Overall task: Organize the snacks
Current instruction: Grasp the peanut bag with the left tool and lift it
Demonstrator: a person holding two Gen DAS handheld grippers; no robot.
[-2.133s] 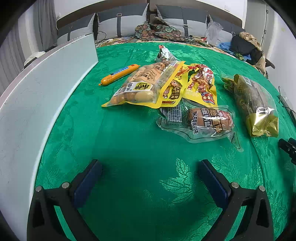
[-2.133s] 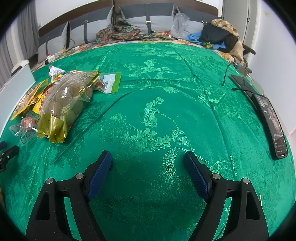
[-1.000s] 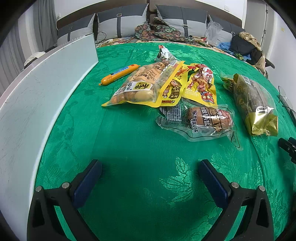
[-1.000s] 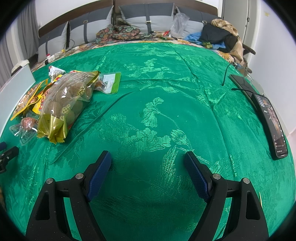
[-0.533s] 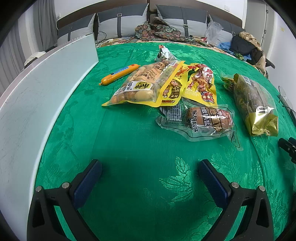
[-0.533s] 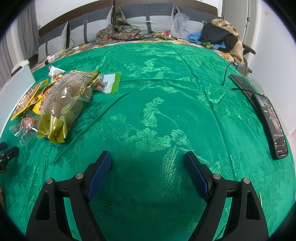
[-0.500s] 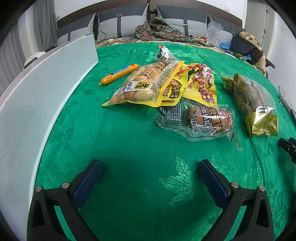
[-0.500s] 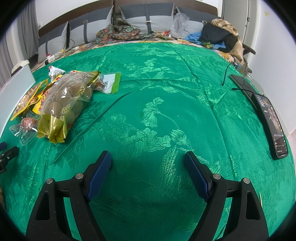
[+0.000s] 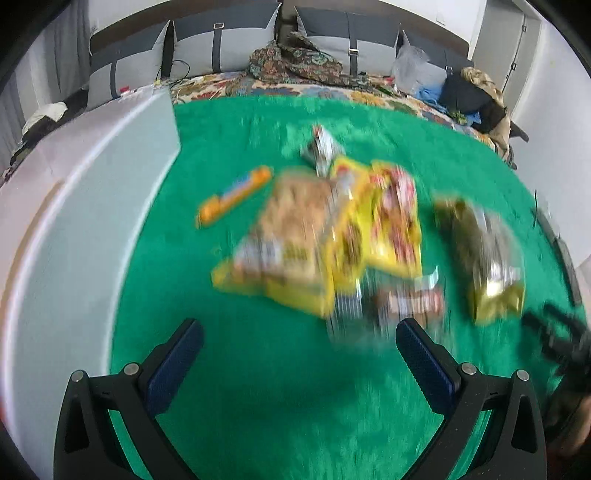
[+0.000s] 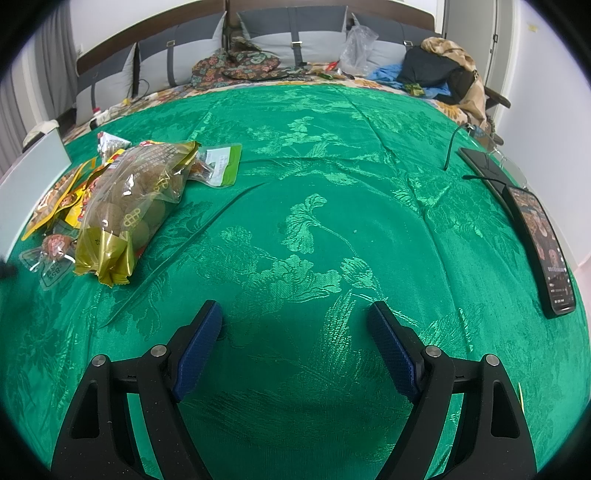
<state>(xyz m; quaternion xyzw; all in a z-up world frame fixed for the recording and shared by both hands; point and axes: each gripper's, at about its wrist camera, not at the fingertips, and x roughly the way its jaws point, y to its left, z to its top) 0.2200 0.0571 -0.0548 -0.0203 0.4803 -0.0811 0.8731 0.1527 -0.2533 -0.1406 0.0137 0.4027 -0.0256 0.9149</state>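
The snack pile sits mid-frame in the left wrist view, smeared by blur: yellow bags [image 9: 317, 236], an orange stick [image 9: 234, 195] upper left of them, a gold bag [image 9: 487, 258] to the right. Both the left gripper [image 9: 295, 354] and right gripper [image 10: 295, 332] hang with jaws spread, holding nothing. The packets are probably light, crinkly and slippery; pinch a flat sealed edge rather than the bulging middle.

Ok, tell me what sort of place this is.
Most likely a bedroom at home: the snacks lie on a green cloth spread over what looks like a bed, with pillows along a headboard and clothes heaped in the far corner.
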